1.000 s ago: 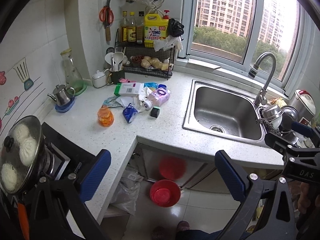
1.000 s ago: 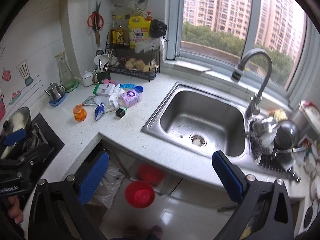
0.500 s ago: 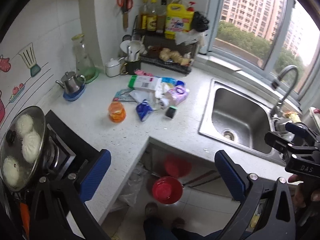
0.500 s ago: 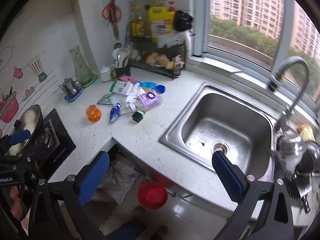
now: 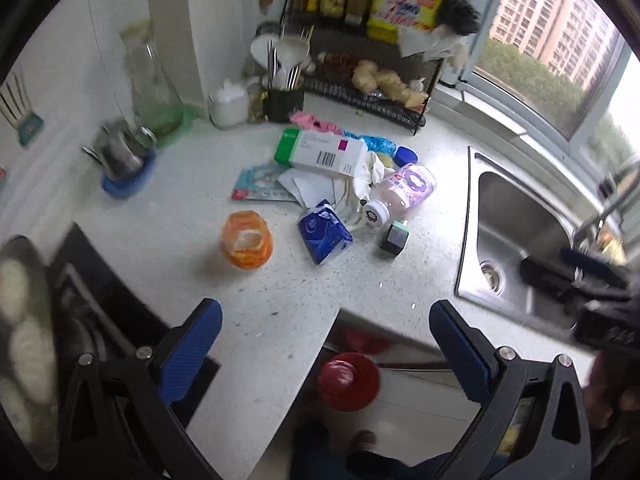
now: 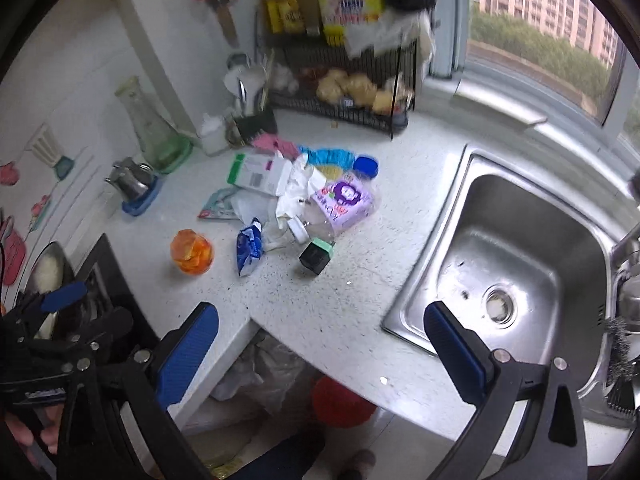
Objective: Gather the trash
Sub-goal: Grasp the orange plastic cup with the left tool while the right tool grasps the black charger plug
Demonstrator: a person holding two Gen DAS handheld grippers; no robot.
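Left tool (image 5: 326, 344): we hold it wide open, empty, ready for trash.
Right tool (image 6: 320, 344): likewise gaping, empty.
Trash heap (image 5: 340, 188): twelve o'clock on surface (image 5: 280, 312).

My left gripper (image 5: 326, 344) has black angular arms, silver screws and ribbed blue pads (image 5: 192, 350); my right gripper (image 6: 320, 350) looks identical, blue pads (image 6: 454, 354) too; dark trousers and shoes show below.
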